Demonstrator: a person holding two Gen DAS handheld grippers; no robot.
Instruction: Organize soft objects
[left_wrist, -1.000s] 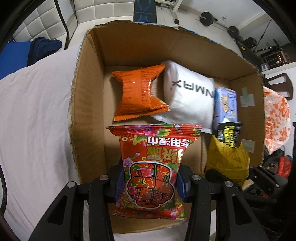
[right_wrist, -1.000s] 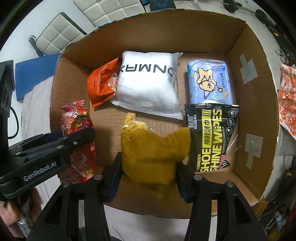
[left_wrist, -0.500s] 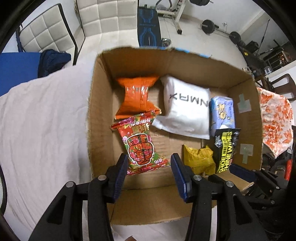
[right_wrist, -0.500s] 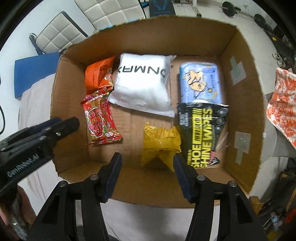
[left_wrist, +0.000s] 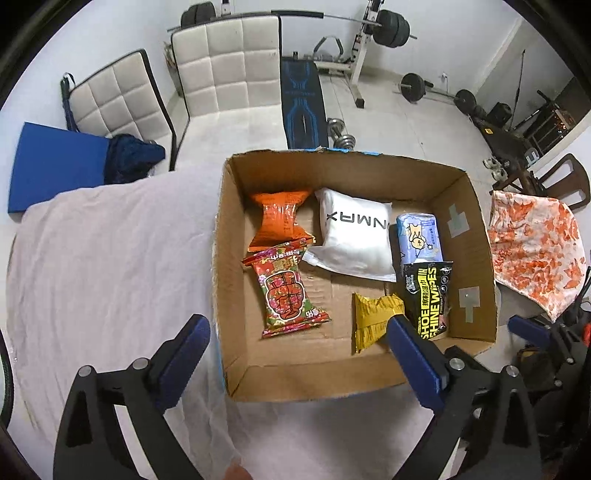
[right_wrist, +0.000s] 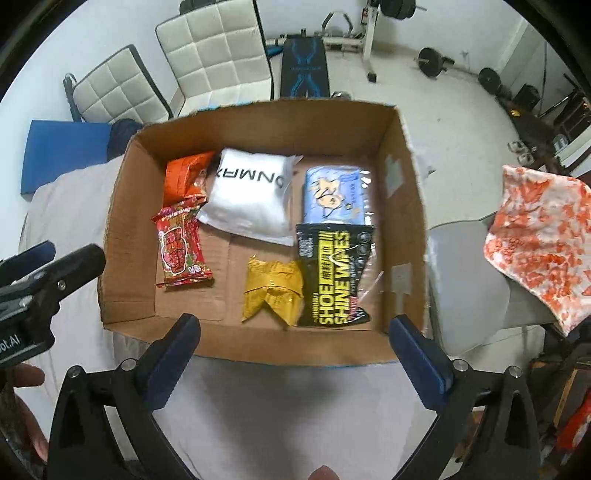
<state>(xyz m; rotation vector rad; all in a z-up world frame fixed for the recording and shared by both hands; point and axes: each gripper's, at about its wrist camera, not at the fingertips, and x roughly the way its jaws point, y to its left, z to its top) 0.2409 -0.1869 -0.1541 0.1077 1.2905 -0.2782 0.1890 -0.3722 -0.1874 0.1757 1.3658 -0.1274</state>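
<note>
- both claws, left claw (left_wrist: 297, 345) + right claw (right_wrist: 293, 345), now wide & empty, pulled back
- red pack (left_wrist: 286, 293) at 9, yellow pack (right_wrist: 273, 291) at 6, dropped in box (right_wrist: 122, 192)
- prob done

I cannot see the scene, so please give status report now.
Left gripper open, empty. Right gripper open, empty. Red packet and yellow packet lie in cardboard box. Nothing in the way.

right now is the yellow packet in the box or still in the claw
In the box. The yellow packet lies on the cardboard box floor beside the shoe shine wipes; the right claw is open and empty.
</note>
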